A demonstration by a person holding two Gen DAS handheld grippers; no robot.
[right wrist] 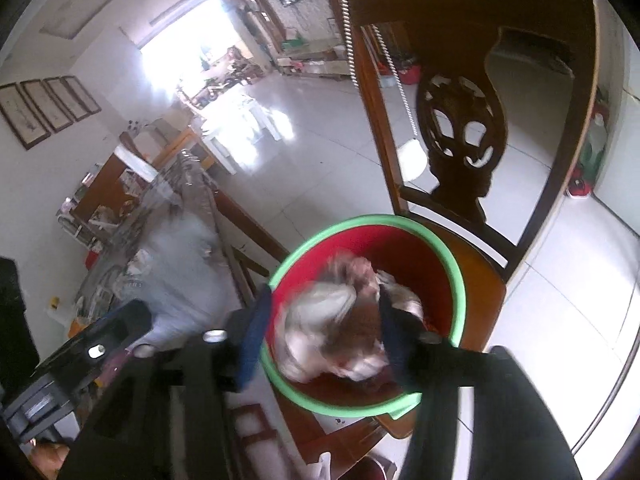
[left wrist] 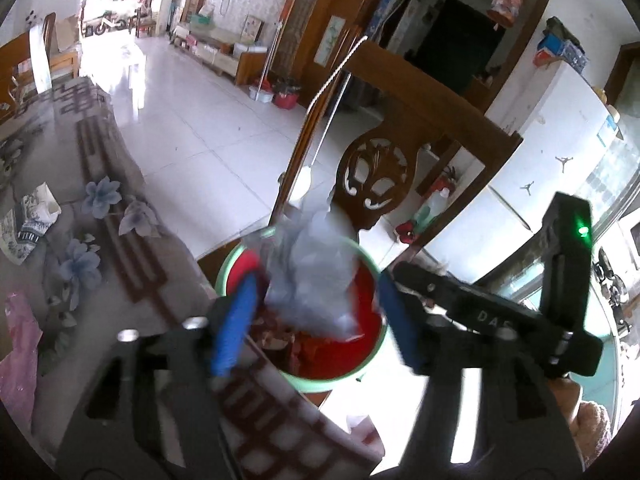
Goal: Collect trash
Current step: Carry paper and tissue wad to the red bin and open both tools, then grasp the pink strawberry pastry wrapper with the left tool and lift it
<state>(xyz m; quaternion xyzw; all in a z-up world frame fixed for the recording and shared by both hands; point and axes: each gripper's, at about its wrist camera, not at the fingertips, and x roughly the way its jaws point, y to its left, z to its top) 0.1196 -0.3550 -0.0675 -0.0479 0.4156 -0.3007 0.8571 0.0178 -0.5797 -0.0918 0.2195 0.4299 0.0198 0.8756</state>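
Observation:
A red bin with a green rim (left wrist: 372,354) (right wrist: 456,280) stands on a wooden chair seat (right wrist: 480,280) beside the table. My left gripper (left wrist: 316,316) is open above the bin; a crumpled pale blue plastic bag (left wrist: 316,276) hangs blurred between its blue fingers (left wrist: 236,328), over the bin's mouth. My right gripper (right wrist: 324,336) is open over the bin, with crumpled white and brown trash (right wrist: 336,332) blurred between its fingers, inside the rim. The left gripper and the blue bag (right wrist: 176,276) show at the left of the right wrist view.
The table (left wrist: 60,160) has a flowered cloth under glass. A crumpled printed wrapper (left wrist: 30,220) and a pink plastic piece (left wrist: 18,360) lie on it. The carved chair back (left wrist: 380,168) rises behind the bin. White tiled floor lies beyond; a fridge (left wrist: 560,152) stands at right.

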